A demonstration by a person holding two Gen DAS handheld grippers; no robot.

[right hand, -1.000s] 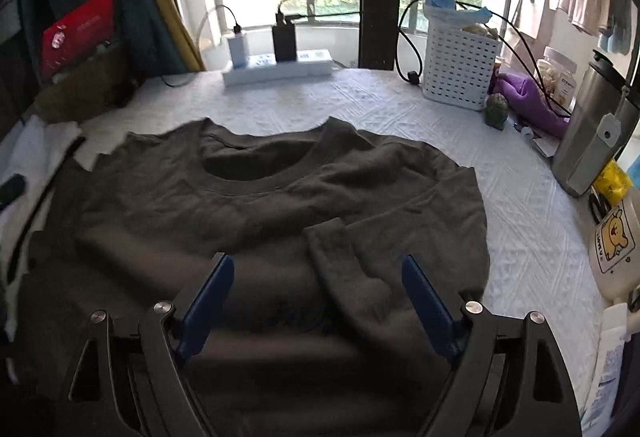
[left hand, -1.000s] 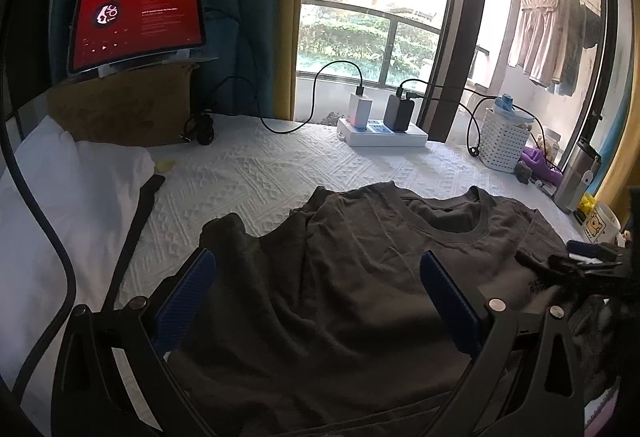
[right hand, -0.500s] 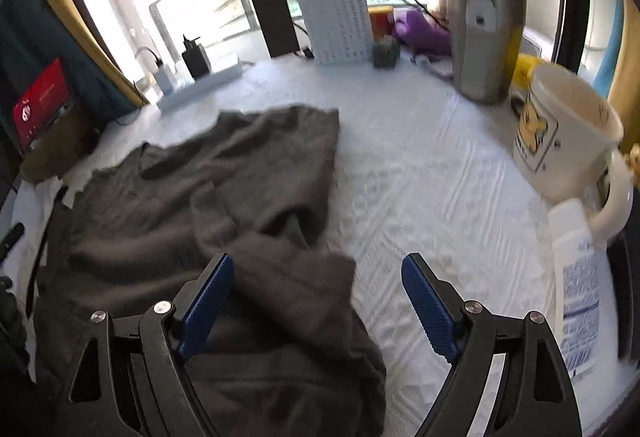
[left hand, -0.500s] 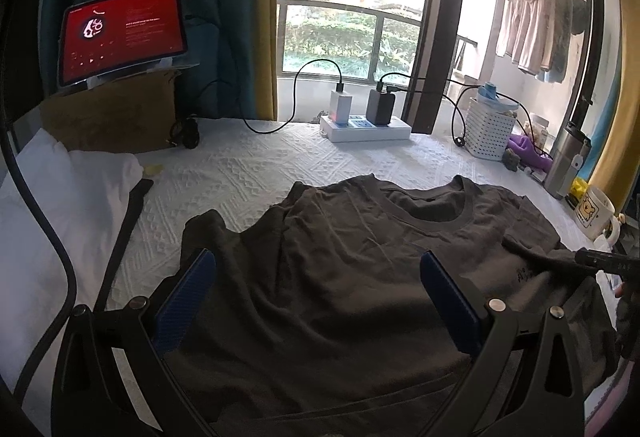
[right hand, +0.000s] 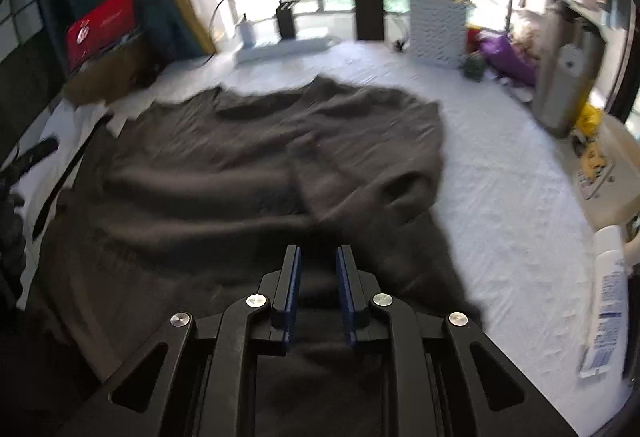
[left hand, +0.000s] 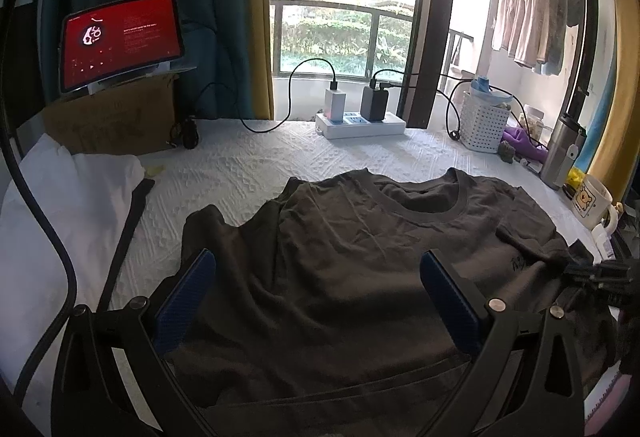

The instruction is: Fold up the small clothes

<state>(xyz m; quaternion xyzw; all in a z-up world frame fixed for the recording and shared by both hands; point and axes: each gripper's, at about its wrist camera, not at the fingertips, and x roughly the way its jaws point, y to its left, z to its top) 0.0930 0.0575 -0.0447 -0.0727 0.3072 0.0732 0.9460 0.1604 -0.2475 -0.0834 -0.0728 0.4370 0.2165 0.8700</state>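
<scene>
A dark grey T-shirt point(left hand: 360, 257) lies spread on the white textured cloth, neck hole toward the window; it also shows in the right wrist view point(right hand: 240, 165), where its right sleeve point(right hand: 360, 173) is folded in over the body. My left gripper point(left hand: 316, 277) is open wide and empty, low over the shirt's lower left part. My right gripper point(right hand: 318, 269) has its blue pads nearly together, a narrow gap between them, over the shirt's lower right hem. The view is blurred and I cannot tell whether cloth is pinched. The right gripper also shows at the left wrist view's right edge point(left hand: 600, 273).
A power strip point(left hand: 360, 123) with chargers and a white basket point(left hand: 482, 125) stand at the back. A steel flask point(left hand: 562, 153), a bear mug point(left hand: 592, 201) and a bottle point(right hand: 604, 297) line the right side. A tablet point(left hand: 120, 37) on a cardboard box and white folded cloth point(left hand: 60, 217) are left.
My right gripper closed from wide open to nearly shut and swung back from the right side to face the shirt. My left gripper stayed open and drew back slightly.
</scene>
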